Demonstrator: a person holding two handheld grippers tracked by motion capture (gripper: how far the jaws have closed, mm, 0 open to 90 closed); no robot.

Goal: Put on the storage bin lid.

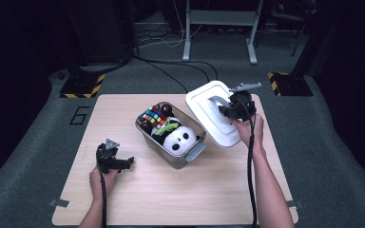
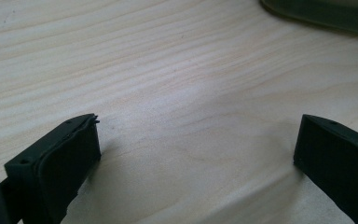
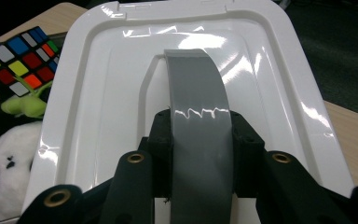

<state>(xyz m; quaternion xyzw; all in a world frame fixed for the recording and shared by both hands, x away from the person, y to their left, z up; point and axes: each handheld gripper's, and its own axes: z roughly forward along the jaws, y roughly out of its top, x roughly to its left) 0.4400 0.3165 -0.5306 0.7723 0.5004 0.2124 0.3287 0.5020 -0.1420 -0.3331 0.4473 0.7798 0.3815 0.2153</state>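
Observation:
A clear plastic bin stands at the middle of the wooden table. It holds a panda plush, a colour cube and a green toy. My right gripper is shut on the grey handle of the white lid, which hangs tilted above the bin's right end. In the right gripper view the jaws press both sides of the grey handle, with the lid behind it. My left gripper rests open on the table, left of the bin, nothing between its fingers.
The bin's grey latch sticks out at its near right corner. Black floor cables and a metal stand lie beyond the table's far edge. Yellow-black striped plates sit on the floor at both far corners.

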